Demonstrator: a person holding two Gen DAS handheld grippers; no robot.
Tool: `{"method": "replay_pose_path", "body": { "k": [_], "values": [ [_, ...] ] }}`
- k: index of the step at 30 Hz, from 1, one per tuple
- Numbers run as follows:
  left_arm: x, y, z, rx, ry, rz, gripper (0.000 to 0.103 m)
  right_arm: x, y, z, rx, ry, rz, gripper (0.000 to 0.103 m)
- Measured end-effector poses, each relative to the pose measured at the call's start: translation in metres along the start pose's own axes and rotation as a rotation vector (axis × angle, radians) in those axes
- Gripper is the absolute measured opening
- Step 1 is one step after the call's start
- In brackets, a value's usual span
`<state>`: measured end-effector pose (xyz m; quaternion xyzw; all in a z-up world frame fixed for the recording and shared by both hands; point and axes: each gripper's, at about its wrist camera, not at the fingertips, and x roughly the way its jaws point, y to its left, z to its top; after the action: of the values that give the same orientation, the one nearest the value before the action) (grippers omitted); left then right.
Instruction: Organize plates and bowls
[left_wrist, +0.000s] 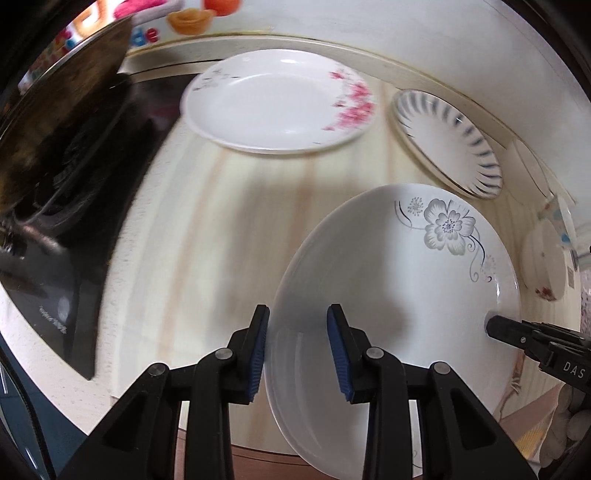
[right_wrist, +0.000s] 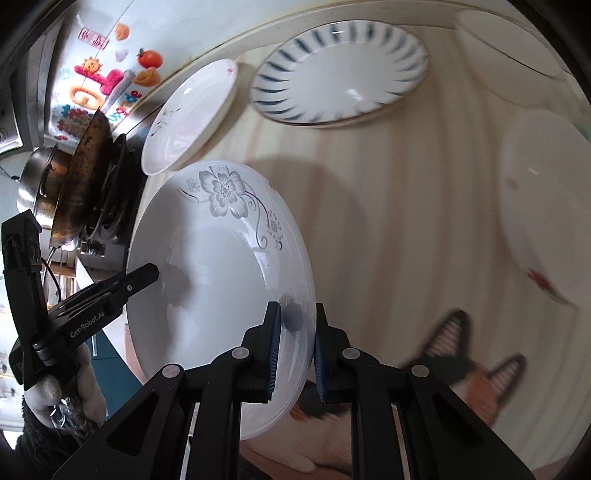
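Both grippers are on the grey-flower plate (left_wrist: 399, 295), which sits tilted above the pale wood-grain counter (left_wrist: 221, 229). The left gripper (left_wrist: 298, 354) has its blue pads either side of the plate's near rim; whether they actually pinch it, I cannot tell from its own camera, since a clear gap shows between the pads. The right gripper (right_wrist: 297, 350) straddles the opposite rim, pads close against the plate edge, apparently clamped on it.

Around it, plenty of crockery. A pink-blossom plate (left_wrist: 280, 99) lies flat toward the back, well apart from the held plate. Beside that, a striped plate (left_wrist: 447, 144) rests near the wall (left_wrist: 406, 33). Off to the right, another white plate (left_wrist: 543, 258) with a small red mark sits near the counter's edge. On the left, a black stove (left_wrist: 74, 236) and a dark wok (left_wrist: 62, 110) crowd in.

The right wrist view adds what the left cannot: a steel pot (right_wrist: 37, 177) behind the wok, colourful stickers (right_wrist: 103, 81) on the wall, a gloved hand (right_wrist: 81, 384) around the left gripper's handle, and a fox-pattern mat (right_wrist: 476, 373) at the counter's near side. It also shows the striped plate's full ring of blue dashes. The left view alone shows the pink blossoms sharply.
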<state>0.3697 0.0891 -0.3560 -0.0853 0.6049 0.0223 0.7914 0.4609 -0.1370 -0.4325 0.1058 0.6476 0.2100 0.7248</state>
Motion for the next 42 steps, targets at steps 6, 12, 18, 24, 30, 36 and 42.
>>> {"method": "replay_pose_path", "body": {
  "k": [6,12,18,24,30,36,42],
  "values": [
    [0.012,-0.031,-0.002,0.055,0.018,-0.027,0.029,-0.008,-0.032,-0.017,0.065,-0.007,-0.03,0.018],
    [0.024,-0.052,0.0,0.101,0.035,-0.023,0.029,-0.01,-0.056,-0.024,0.108,-0.019,-0.034,0.018],
    [0.033,-0.059,0.005,0.12,0.05,-0.01,0.029,-0.006,-0.063,-0.026,0.128,-0.013,-0.03,0.018],
    [0.039,-0.062,0.003,0.124,0.063,-0.001,0.029,-0.003,-0.062,-0.024,0.134,-0.003,-0.031,0.018],
    [0.04,-0.064,0.004,0.127,0.068,0.002,0.029,0.0,-0.062,-0.02,0.148,0.027,-0.018,0.02],
    [-0.004,-0.034,0.021,0.01,-0.01,0.007,0.03,-0.043,-0.038,-0.026,0.16,0.065,-0.024,0.033],
    [-0.014,0.028,0.065,-0.19,-0.081,0.004,0.032,-0.068,0.032,0.034,0.047,-0.041,0.096,0.045]
  ]
}}
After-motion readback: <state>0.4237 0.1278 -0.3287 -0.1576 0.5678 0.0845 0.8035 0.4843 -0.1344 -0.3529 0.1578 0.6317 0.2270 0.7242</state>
